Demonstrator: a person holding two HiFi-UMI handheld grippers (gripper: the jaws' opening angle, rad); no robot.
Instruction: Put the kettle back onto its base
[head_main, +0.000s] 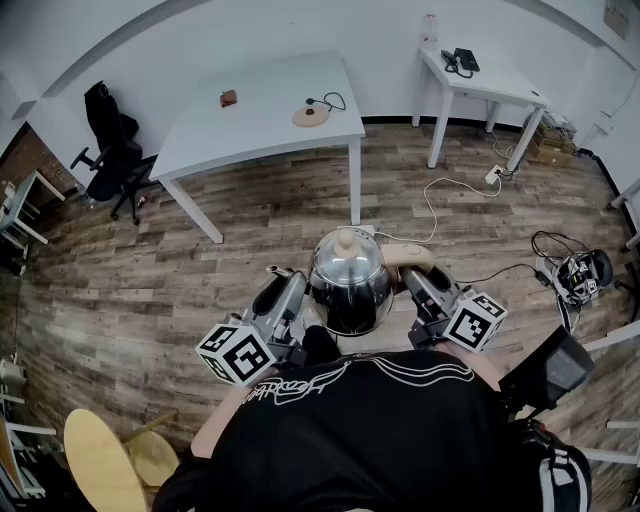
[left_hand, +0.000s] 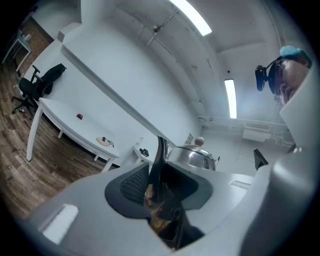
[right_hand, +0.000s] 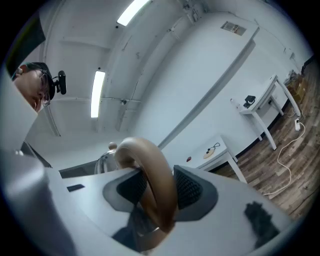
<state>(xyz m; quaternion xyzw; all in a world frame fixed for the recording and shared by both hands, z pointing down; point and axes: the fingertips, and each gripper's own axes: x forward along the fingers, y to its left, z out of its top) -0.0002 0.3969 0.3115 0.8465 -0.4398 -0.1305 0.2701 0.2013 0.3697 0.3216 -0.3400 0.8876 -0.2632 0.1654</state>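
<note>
A glass kettle with a metal lid and a wooden knob hangs in the air close to my chest, above the wooden floor. My left gripper is shut on its dark spout, and the shiny lid shows behind the jaws. On the other side, my right gripper is shut on the tan curved handle. The round kettle base, with its black cord, lies far off on the white table, near that table's right end.
A small dark red object sits on the same table. A second white table at the right carries a black device. A black office chair stands at the left. Cables run over the floor. A wooden stool is at my lower left.
</note>
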